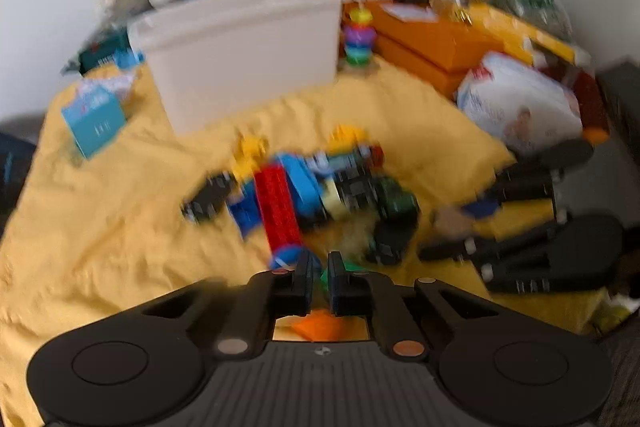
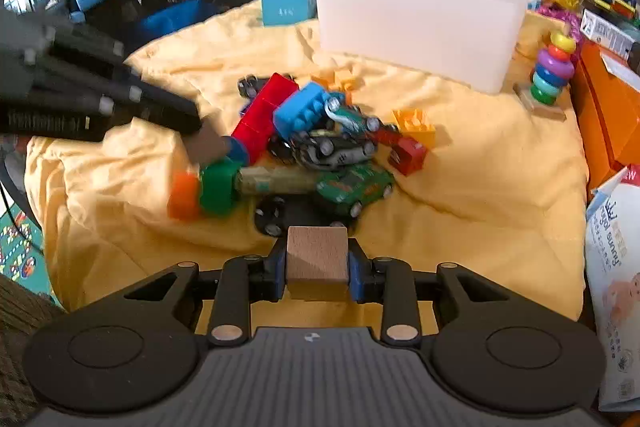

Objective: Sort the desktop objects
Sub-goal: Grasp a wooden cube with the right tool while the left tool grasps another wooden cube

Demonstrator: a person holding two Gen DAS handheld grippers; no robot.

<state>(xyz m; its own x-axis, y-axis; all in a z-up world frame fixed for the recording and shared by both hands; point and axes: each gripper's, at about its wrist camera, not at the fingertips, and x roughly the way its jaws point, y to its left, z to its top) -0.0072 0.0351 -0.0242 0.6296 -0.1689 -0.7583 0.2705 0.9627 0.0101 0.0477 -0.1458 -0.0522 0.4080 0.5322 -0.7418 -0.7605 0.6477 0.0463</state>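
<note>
- Left wrist view is motion-blurred; toy pile (image 1: 308,187) at 12 o'clock reads only as colour smears.
- Left gripper (image 1: 319,281): fingers nearly together, narrow gap; green and orange bits show by the tips, can't tell if gripped.
- Right gripper (image 2: 317,263) clamped on wood cube (image 2: 317,261), cube squarely between the pads, pile just beyond at 12.
- Bin (image 2: 416,15) at 1 o'clock behind the pile, ring stacker (image 2: 550,75) at 2.
- Bare yellow cloth (image 2: 480,195) right of the pile.

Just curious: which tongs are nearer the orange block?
Left. The left tongs hang just above the orange block; the right tongs, holding a wooden cube, are farther off.
</note>
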